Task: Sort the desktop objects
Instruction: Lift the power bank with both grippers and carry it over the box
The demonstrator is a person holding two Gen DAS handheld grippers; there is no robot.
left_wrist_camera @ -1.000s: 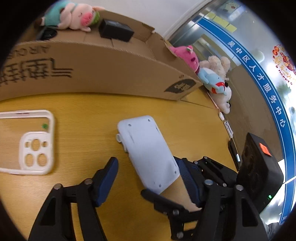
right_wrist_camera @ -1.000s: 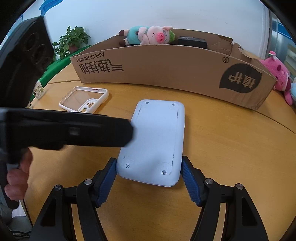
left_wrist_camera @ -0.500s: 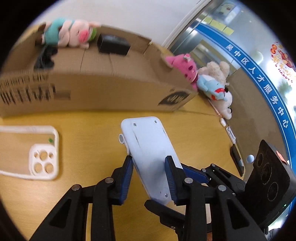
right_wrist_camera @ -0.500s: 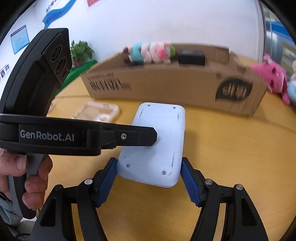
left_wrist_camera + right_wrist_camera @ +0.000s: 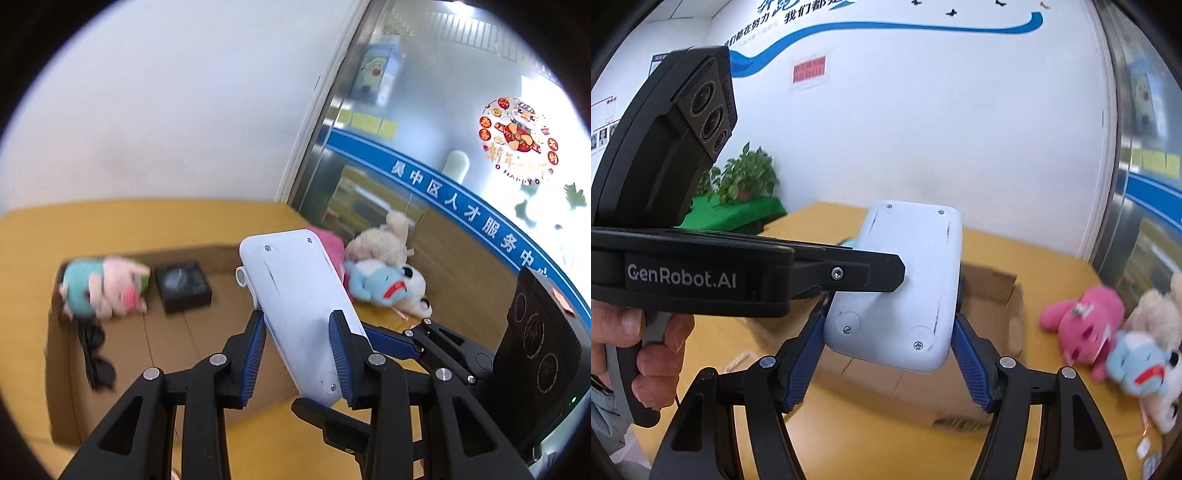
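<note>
Above the cardboard box, both tongs clamping white device, left tongs branded "GenRobot.AI"

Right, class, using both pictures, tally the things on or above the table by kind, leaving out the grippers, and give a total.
soft toys: 5 (pig toy, pink toy, beige toy, blue toy, white toy)
white device: 1
small black box: 1
dark glasses, blurred: 1
cardboard box: 1
total: 9
</note>
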